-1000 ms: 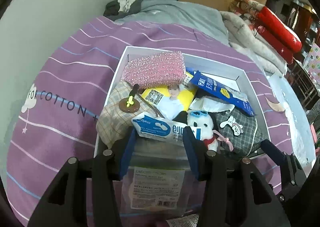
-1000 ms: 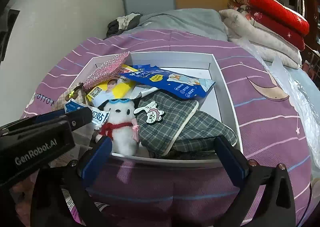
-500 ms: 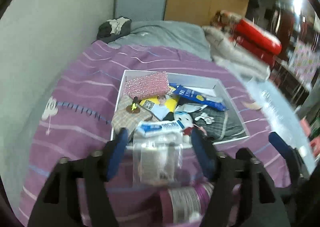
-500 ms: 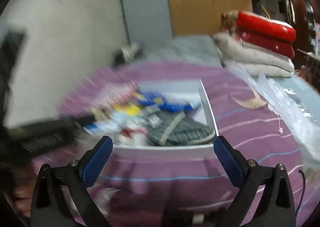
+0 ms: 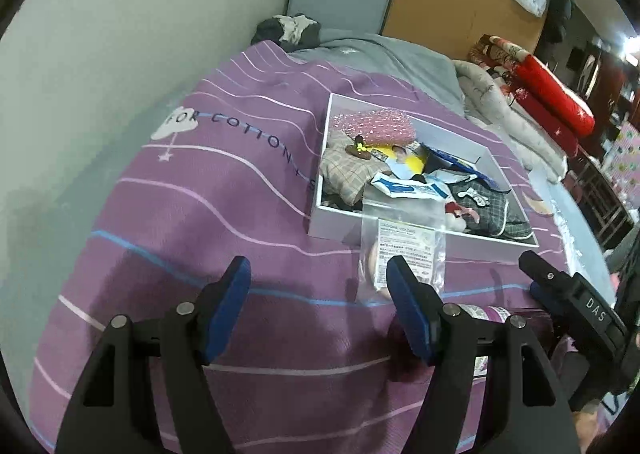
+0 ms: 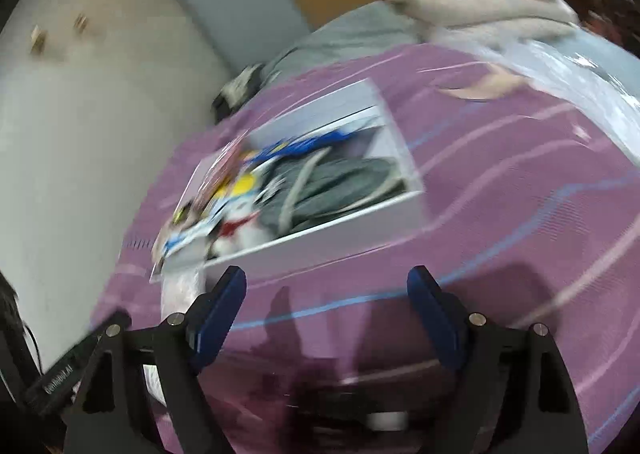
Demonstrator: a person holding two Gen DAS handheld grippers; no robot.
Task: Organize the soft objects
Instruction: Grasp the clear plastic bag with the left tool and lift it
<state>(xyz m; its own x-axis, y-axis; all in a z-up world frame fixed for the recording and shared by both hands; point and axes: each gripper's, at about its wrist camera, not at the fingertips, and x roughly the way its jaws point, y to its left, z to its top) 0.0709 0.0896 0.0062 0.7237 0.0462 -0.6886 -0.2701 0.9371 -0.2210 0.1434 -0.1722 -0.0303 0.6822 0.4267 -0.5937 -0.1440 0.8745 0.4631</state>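
On the purple striped bedspread point(image 5: 192, 189), near its right side, sits a white box point(image 5: 332, 228) crowded with soft things: a pink beaded pouch point(image 5: 376, 125) at its far left corner, a beige checked cloth point(image 5: 344, 173) below it, a blue-and-white packet point(image 5: 408, 187) and a grey plaid pouch point(image 5: 488, 209) toward the near right corner. A clear plastic bag point(image 5: 404, 250) with a white label leans over the box's near wall, half inside and half hanging onto the bedspread.

A second ago this bag sat between the left gripper's point(image 5: 318, 302) blue pads. Now that gripper has let go and drawn back from the box; its fingers stand wide with nothing between them, the bag lying just beyond the right-hand pad. The right gripper point(image 6: 326, 314), seen in a blurred view, has rolled and pulled away as well; its jaws have just been closing a little from full width, yet stay wide and empty over bare bedspread.

It looks as if the bag has been delivered but not seated. Judging by how it lies, it could slide off the wall, so a nudge inward may be the next need.
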